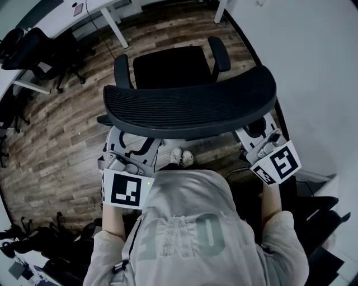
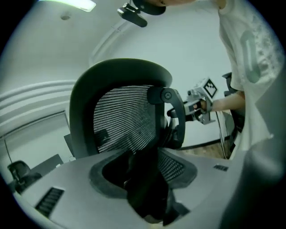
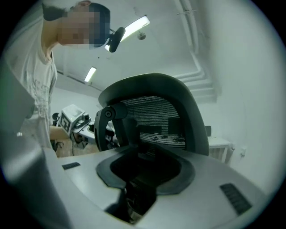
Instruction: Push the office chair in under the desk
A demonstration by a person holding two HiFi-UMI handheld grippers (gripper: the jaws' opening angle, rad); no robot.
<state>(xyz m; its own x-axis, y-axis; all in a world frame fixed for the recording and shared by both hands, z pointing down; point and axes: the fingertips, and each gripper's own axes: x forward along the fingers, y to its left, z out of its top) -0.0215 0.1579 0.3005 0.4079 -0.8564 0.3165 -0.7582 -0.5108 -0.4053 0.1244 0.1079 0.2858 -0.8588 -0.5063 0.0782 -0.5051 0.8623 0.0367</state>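
A black office chair stands in front of me in the head view, its curved mesh backrest (image 1: 190, 103) nearest and its seat (image 1: 170, 67) beyond, between two armrests. My left gripper (image 1: 127, 159) reaches in under the backrest's left end and my right gripper (image 1: 262, 141) under its right end; the jaws of both are hidden there. Both gripper views look up at the backrest (image 2: 120, 123) (image 3: 156, 114) from behind, and neither shows the jaws clearly. The white desk (image 1: 56, 17) lies past the chair at the top, with a leg (image 1: 116, 25) on either side of the gap.
A white wall (image 1: 319, 67) runs close along the chair's right. More black chairs (image 1: 42, 53) stand at the left on the wooden floor (image 1: 61, 139). Dark equipment and cables (image 1: 319, 218) lie at my lower right, and more at the lower left.
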